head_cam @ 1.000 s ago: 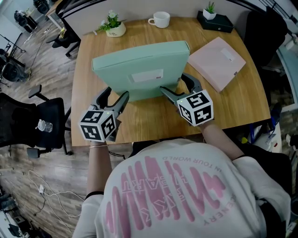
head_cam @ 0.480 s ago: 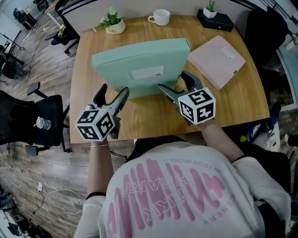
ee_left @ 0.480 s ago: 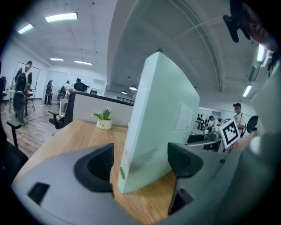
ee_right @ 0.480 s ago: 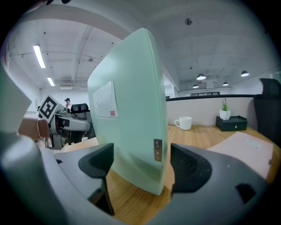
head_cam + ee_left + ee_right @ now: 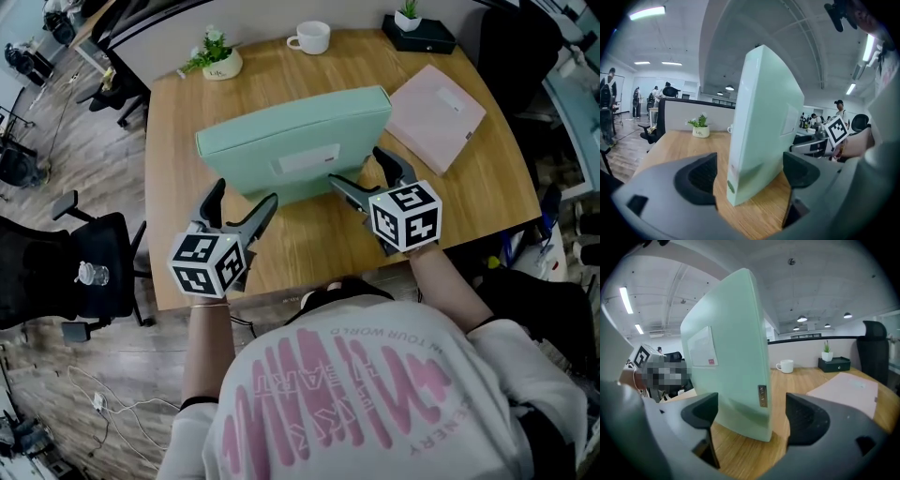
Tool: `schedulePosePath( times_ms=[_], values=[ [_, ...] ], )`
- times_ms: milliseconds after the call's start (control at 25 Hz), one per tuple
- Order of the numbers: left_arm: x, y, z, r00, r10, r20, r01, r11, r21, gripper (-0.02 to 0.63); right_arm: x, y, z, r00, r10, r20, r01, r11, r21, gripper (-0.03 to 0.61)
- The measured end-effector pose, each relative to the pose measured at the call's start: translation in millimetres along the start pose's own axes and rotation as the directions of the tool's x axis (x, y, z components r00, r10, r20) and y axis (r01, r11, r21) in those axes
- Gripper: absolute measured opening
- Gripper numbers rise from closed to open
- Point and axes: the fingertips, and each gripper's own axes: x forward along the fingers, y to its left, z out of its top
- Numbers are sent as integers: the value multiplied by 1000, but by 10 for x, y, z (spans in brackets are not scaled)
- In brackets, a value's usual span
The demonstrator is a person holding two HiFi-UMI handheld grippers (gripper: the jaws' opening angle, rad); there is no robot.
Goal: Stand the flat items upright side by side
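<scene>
- Left claw (image 5: 246,197): at 7 o'clock of the green file (image 5: 291,141). Its jaws are wide apart and have just been opening. In the left gripper view the file's end stands between the pads, with a gap on each side, so I am gripping nothing.
- Green file: it stands upright on its long edge in the middle of the counter (image 5: 469,206), apparently on its own, broad face with the label towards me. I judge this half of the job done, provided it does not tip once I back away.
- Right claw (image 5: 358,167): at 4 o'clock of the green file. Its jaws are also spread and have just been opening. The right gripper view shows the file's other end between the pads, with neither pad touching it.
- Pink file (image 5: 436,112): it lies flat on the counter at 2 o'clock of the green file, near its right end, untouched.
- What is left, as I see it: draw both claws clear without nudging the green file, then take the pink file by an edge, raise it and set it upright alongside the green one.
</scene>
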Motion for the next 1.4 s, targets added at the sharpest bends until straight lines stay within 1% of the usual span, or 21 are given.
schedulePosePath(
  times_ms=[160, 400, 520, 640, 760, 880, 1000, 1080, 1160, 1200, 1240, 1280, 1320, 1400],
  values=[
    [19, 51, -19, 998, -55, -17, 54, 998, -27, 453, -60, -29, -7, 999, -49, 4, 49, 997, 58, 445],
    [67, -15, -82, 992, -119, -37, 118, 993, -26, 456, -221, 1, -79, 995, -96, 13, 94, 991, 90, 445],
    [101, -39, -104, 991, -132, -33, 131, 991, -34, 463, -289, 7, -101, 993, -113, 24, 110, 989, 103, 445],
    [101, -60, -141, 992, -122, -29, 121, 992, -37, 463, -322, 36, -159, 994, -107, 17, 104, 989, 102, 445],
    [66, -38, -170, 995, -94, -30, 92, 995, -48, 463, -367, 22, -176, 995, -101, 17, 99, 990, 98, 445],
    [-21, 6, -260, 996, -59, -66, 55, 996, -68, 463, -429, -69, -171, 995, -98, 22, 95, 990, 106, 445],
    [-131, -9, -419, 994, -18, -103, 7, 995, -102, 463, -514, -212, -259, 996, -87, 13, 85, 990, 113, 445],
    [-210, -71, -549, 991, 14, -136, -28, 995, -99, 463, -564, -333, -320, 998, -70, 8, 68, 991, 112, 445],
    [-272, -213, -702, 983, 38, -180, -55, 994, -92, 463, -630, -494, -368, 999, -49, -2, 49, 994, 96, 445],
    [-284, -341, -772, 979, 37, -199, -58, 994, -97, 463, -684, -595, -402, 999, -42, -11, 43, 995, 85, 445],
    [-275, -523, -832, 976, 21, -216, -46, 993, -110, 462, -757, -707, -453, 999, -39, -23, 41, 996, 79, 445],
    [-240, -757, -880, 973, -13, -230, -16, 992, -127, 462, -849, -826, -521, 999, -39, -37, 42, 996, 79, 445],
    [-170, -1029, -919, 968, -63, -243, 29, 989, -142, 460, -952, -952, -596, 998, -42, -51, 46, 996, 83, 445],
    [83, -1584, -952, 949, -170, -265, 132, 979, -152, 459, -1153, -1241, -722, 996, -49, -75, 55, 995, 88, 445]
  ],
)
